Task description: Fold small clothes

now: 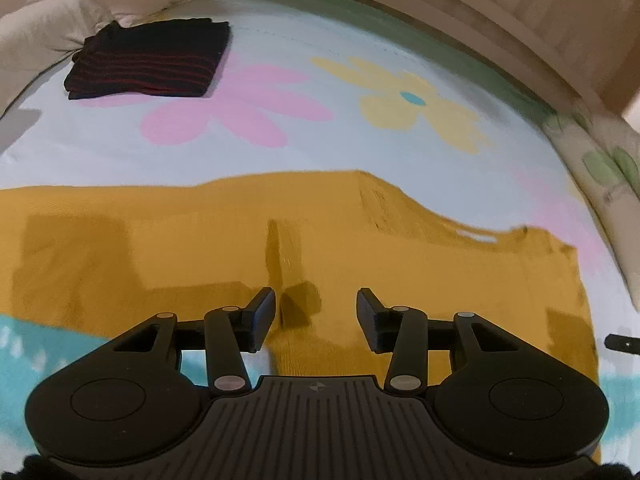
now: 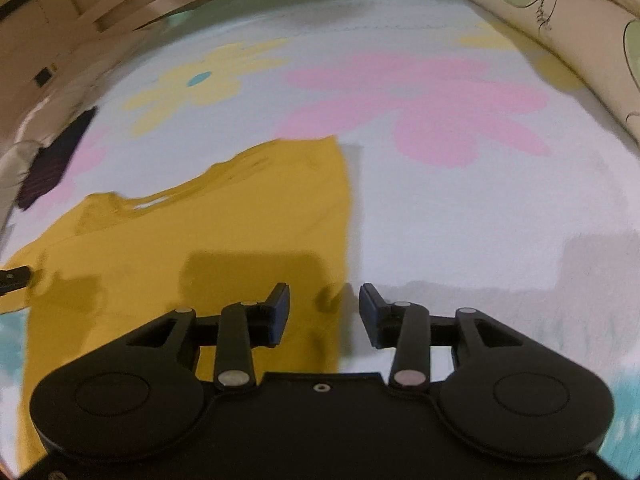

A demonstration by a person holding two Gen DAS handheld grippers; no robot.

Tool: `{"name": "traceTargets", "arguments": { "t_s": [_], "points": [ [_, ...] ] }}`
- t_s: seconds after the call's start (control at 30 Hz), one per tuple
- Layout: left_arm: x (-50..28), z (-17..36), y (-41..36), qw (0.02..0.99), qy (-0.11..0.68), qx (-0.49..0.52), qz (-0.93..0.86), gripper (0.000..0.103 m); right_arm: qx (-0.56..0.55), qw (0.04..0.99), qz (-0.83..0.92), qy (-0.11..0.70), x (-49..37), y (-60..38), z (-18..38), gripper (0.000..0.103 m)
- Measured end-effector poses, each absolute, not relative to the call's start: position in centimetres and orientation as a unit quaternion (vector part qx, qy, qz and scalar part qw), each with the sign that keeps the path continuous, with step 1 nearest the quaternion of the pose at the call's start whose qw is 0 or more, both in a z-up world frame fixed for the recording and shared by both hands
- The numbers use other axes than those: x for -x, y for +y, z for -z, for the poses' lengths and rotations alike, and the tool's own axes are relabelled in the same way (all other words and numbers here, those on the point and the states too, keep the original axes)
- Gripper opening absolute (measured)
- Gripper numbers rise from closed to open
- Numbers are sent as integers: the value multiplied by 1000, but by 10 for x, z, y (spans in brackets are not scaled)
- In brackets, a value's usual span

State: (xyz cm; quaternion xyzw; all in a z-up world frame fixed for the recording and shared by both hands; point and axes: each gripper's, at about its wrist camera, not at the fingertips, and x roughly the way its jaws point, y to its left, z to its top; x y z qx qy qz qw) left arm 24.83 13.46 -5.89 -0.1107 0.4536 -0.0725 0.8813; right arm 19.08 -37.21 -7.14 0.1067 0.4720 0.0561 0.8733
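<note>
A mustard-yellow garment (image 1: 240, 248) lies spread flat on the flowered bed sheet (image 1: 280, 140); it also shows in the right wrist view (image 2: 200, 240). My left gripper (image 1: 316, 316) is open and empty, hovering just above the garment's near part. My right gripper (image 2: 324, 316) is open and empty, hovering over the garment's right edge, with its right finger over bare sheet (image 2: 460, 208). The tip of the right gripper shows at the right edge of the left wrist view (image 1: 622, 343); the left gripper's tip shows at the left edge of the right wrist view (image 2: 14, 278).
A folded dark garment with red stripes (image 1: 148, 62) lies at the far left of the bed; it also shows in the right wrist view (image 2: 52, 160). A beige quilt (image 1: 36, 28) lies behind it. A leaf-print pillow (image 2: 560, 20) lies at the right. A wooden bed frame (image 1: 520, 12) runs along the back.
</note>
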Motion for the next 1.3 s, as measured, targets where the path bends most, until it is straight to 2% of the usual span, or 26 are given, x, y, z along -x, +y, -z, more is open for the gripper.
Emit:
{"name": "traceTargets", "arguments": {
  "t_s": [0.33,0.6,0.67,0.77,0.8,1.0,1.07,1.3],
  "points": [
    [-183,36,95,868,469,80,140,43,-154,830,-85,530,-97,-369,63,50],
    [-122,49,46,837,498,69,216,43,-142,802,-84,574,-20,-378,71,49],
    [-114,51,36,833,500,66,229,43,-145,796,-94,580,-11,-376,72,45],
    [-106,53,17,833,493,40,250,43,-129,790,-100,591,-8,-356,78,21],
    [-103,53,10,832,490,32,257,43,-124,790,-106,591,-9,-348,79,20],
    [-92,58,-23,818,487,12,306,43,-145,792,-180,566,-22,-296,77,21],
    [-88,59,-33,811,487,4,324,45,-144,792,-189,563,-24,-290,78,27],
    [-83,86,-57,782,527,-43,330,45,-162,800,-174,550,-12,-313,68,28]
  ]
}}
